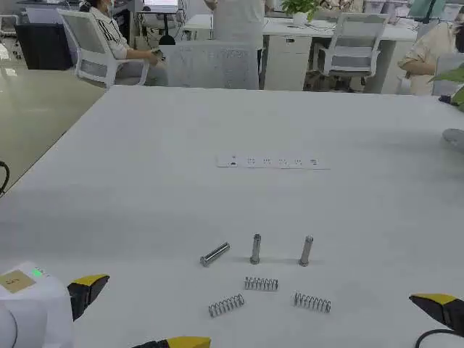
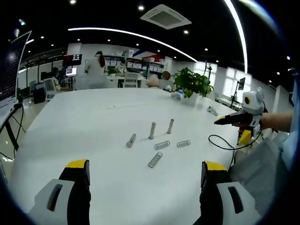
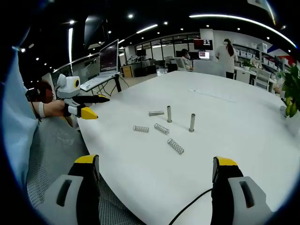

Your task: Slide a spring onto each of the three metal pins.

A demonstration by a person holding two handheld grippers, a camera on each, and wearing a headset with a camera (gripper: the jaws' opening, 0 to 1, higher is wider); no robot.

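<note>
Two pins are seen upright on the white worktop, a third pin laid flat beside them; three springs are scattered toward the near edge.

Open office: white desks, mesh chairs, recessed ceiling lights.

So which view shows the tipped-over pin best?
The head view: the lying pin is nearest and sharpest there, beside an upright pin, with nothing covering it. Both gripper views show it whole too, but small and far off.
</note>
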